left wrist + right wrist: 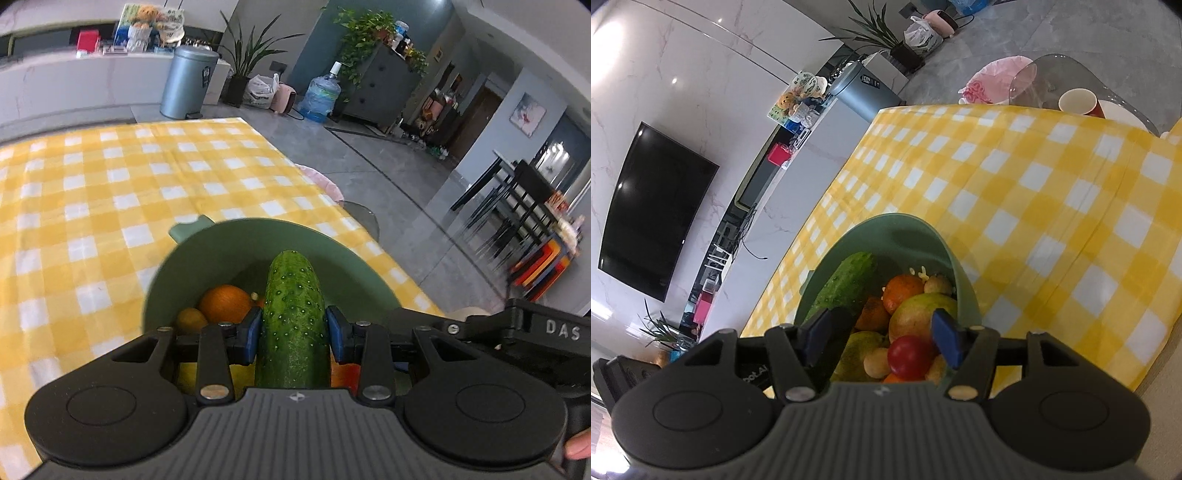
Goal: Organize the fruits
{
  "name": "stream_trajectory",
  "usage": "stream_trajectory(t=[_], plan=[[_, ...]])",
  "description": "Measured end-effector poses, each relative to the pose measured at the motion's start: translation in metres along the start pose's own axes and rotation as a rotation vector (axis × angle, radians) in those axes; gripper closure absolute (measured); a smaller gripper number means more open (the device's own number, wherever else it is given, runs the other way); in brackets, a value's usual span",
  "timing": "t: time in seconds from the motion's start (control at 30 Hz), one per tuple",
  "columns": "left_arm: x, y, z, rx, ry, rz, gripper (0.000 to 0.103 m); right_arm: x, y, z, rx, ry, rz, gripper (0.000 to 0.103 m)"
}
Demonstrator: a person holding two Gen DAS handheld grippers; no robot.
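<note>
A yellow-and-white checked tablecloth [110,192] covers the table ahead of both claws, with grey floor tiles beyond its edge. Farther off stand a grey pedal bin [186,83], a potted plant [245,62], a blue water jug [319,96] and a dark cabinet [384,86] topped with trailing greenery; the right wrist view adds a wall-mounted television [653,210] on white marble and a red paper cup [1078,102] far ahead to the right.

The left gripper [294,334] has its blue pads pressed on either side of a cucumber [294,317], whose long axis runs straight ahead between the fingers, its rounded tip pointing away over a green bowl [236,243] just beyond the fingertips. An orange [225,302] lies in the bowl ahead-left of the pads.

The right gripper [882,341] stands wide apart above the same bowl, a cherry tomato [909,356] and a mango [918,314] between its fingers.

"DAS" is legible on the black housing [561,328] to the right of the left claw
</note>
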State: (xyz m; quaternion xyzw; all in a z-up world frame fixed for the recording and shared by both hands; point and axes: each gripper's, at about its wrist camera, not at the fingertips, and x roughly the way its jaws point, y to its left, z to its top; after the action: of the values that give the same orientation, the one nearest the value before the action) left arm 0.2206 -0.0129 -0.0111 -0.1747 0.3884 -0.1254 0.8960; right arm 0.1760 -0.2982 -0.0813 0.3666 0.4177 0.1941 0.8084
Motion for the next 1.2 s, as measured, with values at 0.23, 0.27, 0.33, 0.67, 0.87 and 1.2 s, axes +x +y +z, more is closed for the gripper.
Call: stream_trajectory(t=[0.23, 0.27, 0.33, 0.67, 0.87, 1.2], plan=[[0.008, -0.005, -0.004, 0.039, 0.023, 0.036, 0.062, 0.000, 0.001, 0.000, -0.007, -0.004, -0.011, 0.045], [0.008, -0.003, -0.004, 0.032, 0.024, 0.038, 0.062, 0.000, 0.001, 0.000, -0.009, -0.005, -0.012, 0.045], [0.007, -0.001, -0.004, 0.022, 0.018, 0.040, 0.061, 0.001, 0.002, 0.000, -0.015, -0.005, -0.016, 0.045], [-0.042, 0.000, 0.010, -0.035, -0.147, 0.037, 0.028, 0.001, 0.004, 0.000, -0.027, -0.005, -0.025, 0.043], [-0.066, 0.001, 0.013, -0.152, -0.120, 0.110, 0.024, 0.005, 0.017, -0.005, -0.116, 0.005, -0.050, 0.033], [-0.124, -0.031, -0.014, -0.092, -0.195, 0.372, 0.023, 0.004, 0.063, -0.025, -0.346, -0.004, -0.222, 0.017]])
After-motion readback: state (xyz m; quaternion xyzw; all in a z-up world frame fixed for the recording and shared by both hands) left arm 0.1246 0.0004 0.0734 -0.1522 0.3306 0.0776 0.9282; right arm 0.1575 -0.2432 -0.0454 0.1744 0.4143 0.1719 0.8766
